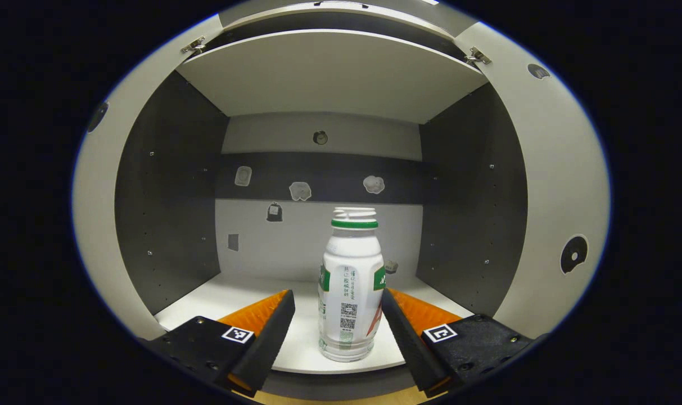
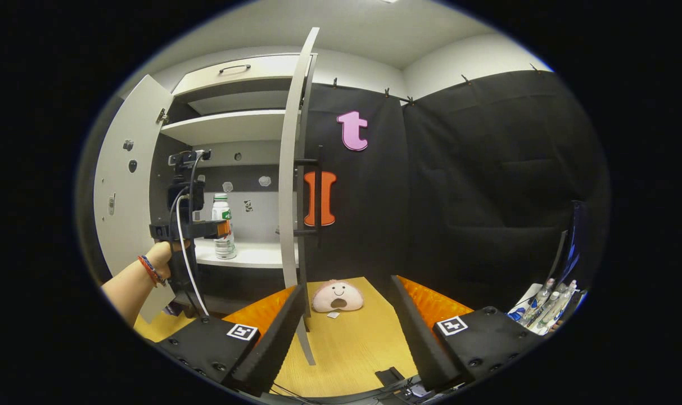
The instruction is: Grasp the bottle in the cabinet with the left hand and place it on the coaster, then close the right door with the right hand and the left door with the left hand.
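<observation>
The bottle, one white container with a green ring at its neck and no cap visible, stands upright on the cabinet's lower shelf at lower centre of the left gripper view, framed between the two spread fingers of the left gripper, which flank it on either side with a gap showing on the left and no clear press on the right. Around it, the cabinet shows one shelf above, dark side walls and both doors swung wide: the left door at the frame's left edge, the right door at its right. In the right gripper view, the right gripper hangs with its two fingers parted and nothing between them, over a wooden table. One pale, face-shaped coaster lies flat on that table at lower centre. At middle left, a person's hand holds the left gripper at the shelf beside the bottle.
</observation>
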Demonstrator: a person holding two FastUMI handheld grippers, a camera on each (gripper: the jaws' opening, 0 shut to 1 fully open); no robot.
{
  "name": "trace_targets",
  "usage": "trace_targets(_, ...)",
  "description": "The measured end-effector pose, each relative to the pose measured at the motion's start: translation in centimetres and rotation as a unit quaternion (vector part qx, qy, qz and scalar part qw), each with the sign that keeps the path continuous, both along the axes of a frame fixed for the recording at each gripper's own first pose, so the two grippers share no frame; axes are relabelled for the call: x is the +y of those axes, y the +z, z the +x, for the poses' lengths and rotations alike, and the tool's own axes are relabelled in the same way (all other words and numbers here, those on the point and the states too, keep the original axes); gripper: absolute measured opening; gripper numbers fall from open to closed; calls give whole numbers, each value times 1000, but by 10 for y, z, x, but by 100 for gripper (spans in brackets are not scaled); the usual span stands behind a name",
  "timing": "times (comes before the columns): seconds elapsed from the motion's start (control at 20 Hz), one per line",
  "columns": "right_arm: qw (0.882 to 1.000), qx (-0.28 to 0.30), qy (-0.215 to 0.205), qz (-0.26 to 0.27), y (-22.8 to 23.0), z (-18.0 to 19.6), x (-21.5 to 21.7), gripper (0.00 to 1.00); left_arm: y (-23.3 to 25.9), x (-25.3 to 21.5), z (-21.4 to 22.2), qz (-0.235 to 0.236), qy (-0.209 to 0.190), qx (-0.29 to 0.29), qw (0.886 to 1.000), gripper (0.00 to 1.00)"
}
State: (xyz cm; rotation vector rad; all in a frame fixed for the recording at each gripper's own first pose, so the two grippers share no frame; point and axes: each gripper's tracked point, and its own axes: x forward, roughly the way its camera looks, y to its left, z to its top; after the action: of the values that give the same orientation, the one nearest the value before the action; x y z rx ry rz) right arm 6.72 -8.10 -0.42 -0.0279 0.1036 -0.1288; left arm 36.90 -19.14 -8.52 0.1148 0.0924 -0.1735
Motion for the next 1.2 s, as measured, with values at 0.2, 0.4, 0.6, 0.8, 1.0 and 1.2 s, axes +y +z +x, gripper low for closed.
trace_targets(0.2,1000,-1,-4,-3,0,0,-2,99,-9,-7,11,7,-10,12,1000,92)
trace_targets(0.4,1000,6,-8,-7,-4,-1,-2,99,-11,-12,11,1,-21,21,1000,78)
trace_targets(0.6,1000,1,-7,-8,0,-4,-1,99,-4,-16,-7,-21,-33,25,999,77)
trace_targets(0.8,1000,-5,6,-9,5,-5,5,99,10,-8,-42,-26,-43,21,999,77)
trace_targets(1.0,1000,-13,26,-12,6,-8,17,99,19,6,-82,-32,-47,14,998,77)
trace_targets(1.2,999,-11,49,-13,1,-15,32,99,12,24,-117,-45,-42,19,998,77)
